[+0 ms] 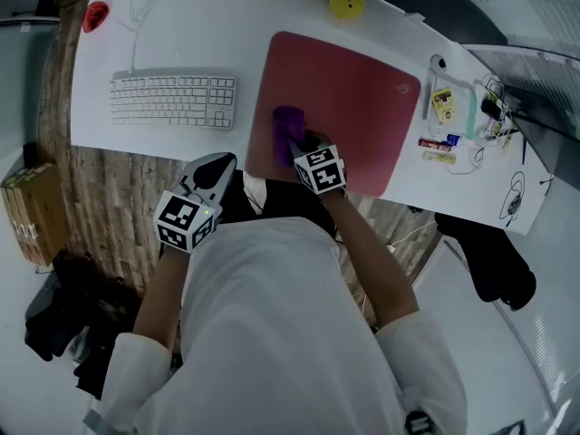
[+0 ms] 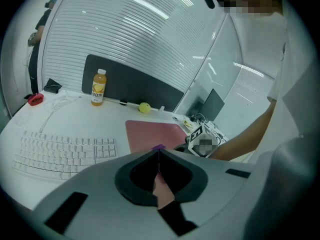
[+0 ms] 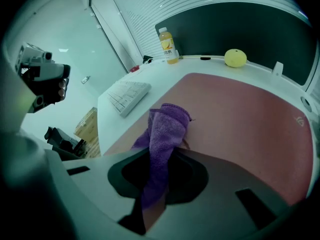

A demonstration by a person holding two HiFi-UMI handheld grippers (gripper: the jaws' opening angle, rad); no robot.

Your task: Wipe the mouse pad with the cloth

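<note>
So we've got the right tongs (image 1: 299, 141) clamped on the purple cloth (image 1: 288, 123). In the right gripper view the cloth (image 3: 165, 129) runs straight up between the jaws of the right tongs (image 3: 165, 154), and its bunched end presses on the mouse pad (image 3: 240, 119). The reddish mouse pad (image 1: 353, 98) lies toward the right half of the white tabletop (image 1: 163, 48), with its near edge right at the tabletop's near edge. The cloth touches the pad close to the pad's near left corner.

Our left tongs (image 1: 214, 169) hang at the tabletop's near edge, just off the keyboard's near right corner, well apart from the cloth. In the left gripper view the jaws of the left tongs (image 2: 159, 156) are pressed together with nothing between them.

The white keyboard (image 1: 172, 100) sits left of the pad, toward the tabletop's left edge. A yellow ball (image 1: 346, 2) is at the far edge behind the pad, and an orange drink bottle (image 2: 99, 87) stands upright further left along that same far edge.
</note>
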